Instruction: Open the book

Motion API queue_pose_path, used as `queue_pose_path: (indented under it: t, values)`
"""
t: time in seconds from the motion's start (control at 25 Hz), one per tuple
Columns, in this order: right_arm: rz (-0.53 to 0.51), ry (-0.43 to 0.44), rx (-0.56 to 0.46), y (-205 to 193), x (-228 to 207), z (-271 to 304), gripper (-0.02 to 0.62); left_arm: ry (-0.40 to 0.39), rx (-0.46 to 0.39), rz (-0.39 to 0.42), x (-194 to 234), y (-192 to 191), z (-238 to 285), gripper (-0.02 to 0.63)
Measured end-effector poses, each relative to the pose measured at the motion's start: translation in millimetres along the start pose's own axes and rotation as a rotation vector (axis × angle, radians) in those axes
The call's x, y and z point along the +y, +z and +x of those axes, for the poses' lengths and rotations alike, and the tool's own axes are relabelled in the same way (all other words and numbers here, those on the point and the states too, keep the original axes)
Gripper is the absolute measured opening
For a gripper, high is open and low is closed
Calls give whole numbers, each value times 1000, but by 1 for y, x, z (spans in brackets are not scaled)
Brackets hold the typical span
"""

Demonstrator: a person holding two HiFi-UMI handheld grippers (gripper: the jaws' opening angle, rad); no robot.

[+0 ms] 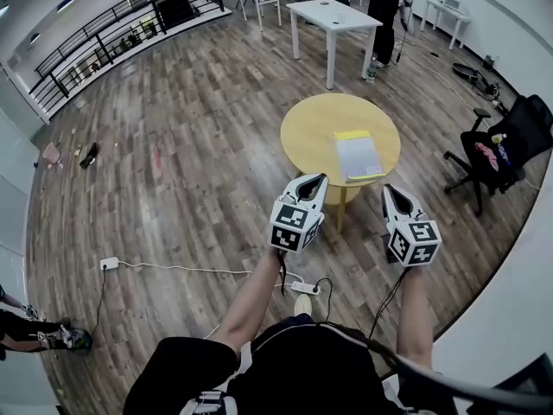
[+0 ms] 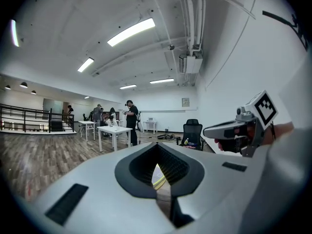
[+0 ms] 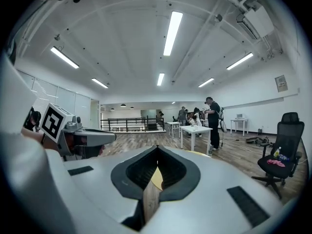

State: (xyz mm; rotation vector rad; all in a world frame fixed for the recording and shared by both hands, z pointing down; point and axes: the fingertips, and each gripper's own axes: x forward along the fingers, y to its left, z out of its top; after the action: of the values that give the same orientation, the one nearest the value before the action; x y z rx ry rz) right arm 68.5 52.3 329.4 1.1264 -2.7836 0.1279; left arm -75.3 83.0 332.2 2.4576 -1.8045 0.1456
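Ahead, book (image 1: 359, 156) lies on counter (image 1: 302, 132), long axis running away; right hand-held gripper (image 1: 389, 190) looks nearer than left hand-held gripper (image 1: 320, 178), both pressed together, empty.

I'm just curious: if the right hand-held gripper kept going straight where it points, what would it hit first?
The right hand-held gripper would probably meet the near edge of the round yellow table, before the book; depth is unclear.

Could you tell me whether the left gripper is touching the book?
Apart. In the head view, the left gripper sits short of the book, with bare yellow table showing between them.
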Motion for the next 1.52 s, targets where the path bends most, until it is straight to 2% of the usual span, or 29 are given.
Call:
queue_pose_path:
  t: [0.12,0.4,0.96,1.24,1.52]
  values:
    - [1,-1,11,0,-6,27,6,8,10,-22,25,-3,20,-2]
    - [11,5,50,-13,-29,75,6,12,31,-34,52,-13,58,-2]
    - [29,105,132,-38,-97,190,5,112,79,-96,114,-37,159,-2]
    - [69,142,211,-74,-120,225,5,135,149,-139,127,-70,197,-2]
    - [120,153,272,-110,-128,237,5,153,222,-198,129,-113,205,-2]
